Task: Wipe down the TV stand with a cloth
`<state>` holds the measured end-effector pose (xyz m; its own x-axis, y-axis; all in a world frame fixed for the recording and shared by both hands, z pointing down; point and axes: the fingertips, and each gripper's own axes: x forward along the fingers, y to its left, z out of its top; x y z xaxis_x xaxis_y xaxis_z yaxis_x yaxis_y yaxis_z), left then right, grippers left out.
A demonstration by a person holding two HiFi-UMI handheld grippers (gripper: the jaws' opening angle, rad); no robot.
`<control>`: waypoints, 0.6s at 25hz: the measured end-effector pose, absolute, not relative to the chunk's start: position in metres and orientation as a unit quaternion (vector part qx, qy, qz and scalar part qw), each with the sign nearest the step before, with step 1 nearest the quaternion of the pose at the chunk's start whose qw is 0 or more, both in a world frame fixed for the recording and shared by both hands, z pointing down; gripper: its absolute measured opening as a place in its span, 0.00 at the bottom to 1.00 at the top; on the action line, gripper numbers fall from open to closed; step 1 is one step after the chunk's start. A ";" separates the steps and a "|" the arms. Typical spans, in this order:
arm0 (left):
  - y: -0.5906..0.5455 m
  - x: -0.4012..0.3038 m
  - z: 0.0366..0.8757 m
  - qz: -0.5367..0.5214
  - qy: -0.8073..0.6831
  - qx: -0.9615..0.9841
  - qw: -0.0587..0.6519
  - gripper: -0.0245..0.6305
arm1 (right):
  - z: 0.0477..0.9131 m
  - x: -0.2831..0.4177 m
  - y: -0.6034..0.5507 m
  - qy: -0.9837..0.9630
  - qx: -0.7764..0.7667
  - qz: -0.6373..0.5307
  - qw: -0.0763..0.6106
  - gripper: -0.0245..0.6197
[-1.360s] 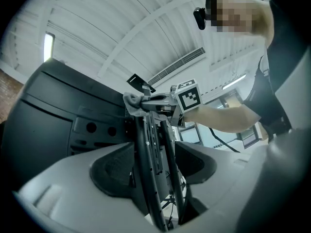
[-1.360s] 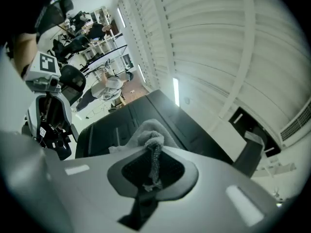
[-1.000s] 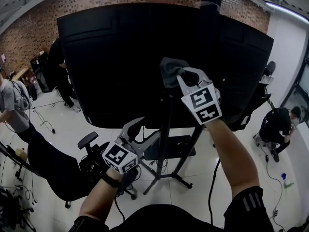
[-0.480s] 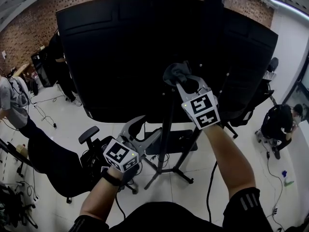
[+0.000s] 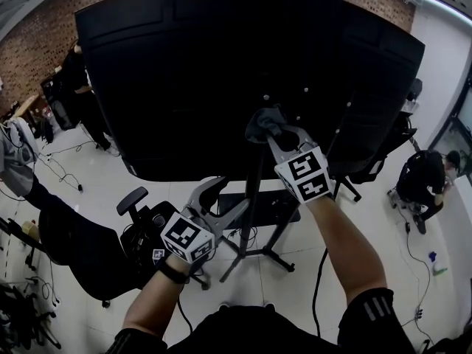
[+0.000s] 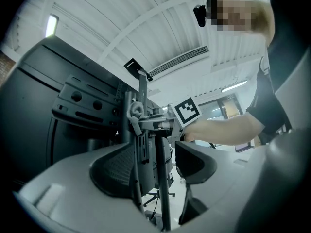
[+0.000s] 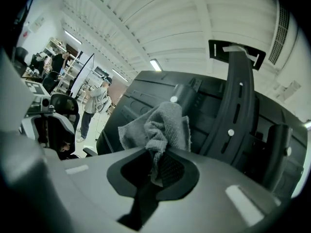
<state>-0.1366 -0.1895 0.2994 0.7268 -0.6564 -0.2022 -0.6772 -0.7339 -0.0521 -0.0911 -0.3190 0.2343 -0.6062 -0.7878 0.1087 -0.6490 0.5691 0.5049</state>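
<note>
Over the last second the right gripper (image 5: 280, 131) was brought down along the TV stand (image 5: 253, 198). Its jaws were just closed again on the cloth (image 5: 262, 120), which was clamped by one bunched end. The cloth was thereby set lower on the post, seemingly against it, just under the black TV back (image 5: 184, 72). The wipe was judged to be under way, with the lower post and feet left to do. The left gripper (image 5: 225, 198) was held near the post, jaws apart, nothing grasped. The stand's long axis was upright. The cloth was pointed up and away from the jaws, toward the TV back.
</note>
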 end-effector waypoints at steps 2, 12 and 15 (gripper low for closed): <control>-0.190 -0.138 0.303 0.084 0.360 -0.928 0.058 0.47 | 0.249 -0.091 -0.317 -0.872 0.411 -0.206 0.167 0.08; -0.192 -0.140 0.330 0.072 0.363 -0.928 0.034 0.47 | 0.291 -0.101 -0.316 -0.867 0.428 -0.190 0.170 0.16; -0.191 -0.137 0.339 0.068 0.360 -0.930 0.026 0.47 | 0.306 -0.100 -0.316 -0.869 0.429 -0.176 0.174 0.16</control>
<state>-0.1370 -0.1910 0.3389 0.7324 -0.6654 -0.1445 -0.6725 -0.7401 0.0002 -0.0996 -0.3161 0.3062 -0.5709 -0.8070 0.1508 -0.6850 0.5695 0.4544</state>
